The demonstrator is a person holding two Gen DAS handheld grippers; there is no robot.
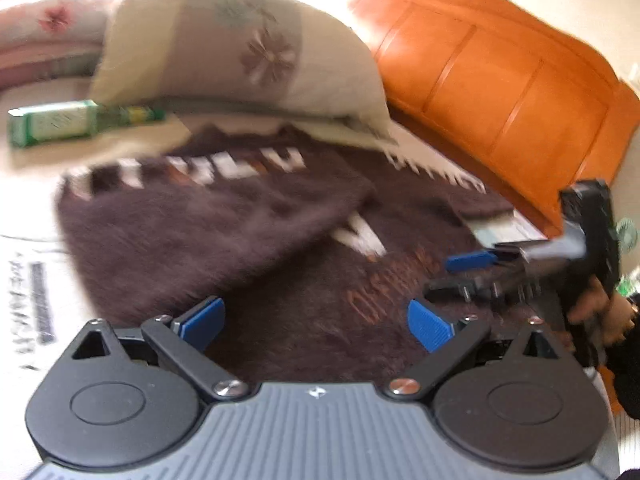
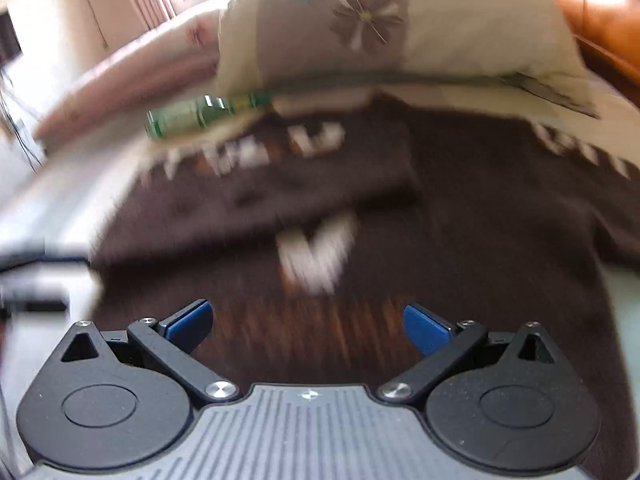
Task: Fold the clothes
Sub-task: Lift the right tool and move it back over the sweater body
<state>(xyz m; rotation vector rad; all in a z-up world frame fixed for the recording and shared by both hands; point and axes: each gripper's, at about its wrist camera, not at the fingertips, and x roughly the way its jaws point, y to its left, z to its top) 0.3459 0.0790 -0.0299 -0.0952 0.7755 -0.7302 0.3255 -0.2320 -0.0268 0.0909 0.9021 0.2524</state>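
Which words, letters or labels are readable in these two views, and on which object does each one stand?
"V": large white letter on the brown sweater, clearest in the right wrist view.
White block letters on the folded-over sleeve: too blurred to read.
Orange lettering on the sweater front: unreadable.
Green bottle label: too blurred.
Dark print on the white sheet: unreadable.

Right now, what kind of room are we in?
Most likely a bedroom. A fuzzy brown sweater with white letters lies spread on a pale bed surface, a cream flower-patterned pillow sits behind it, and an orange wooden headboard runs along the side.
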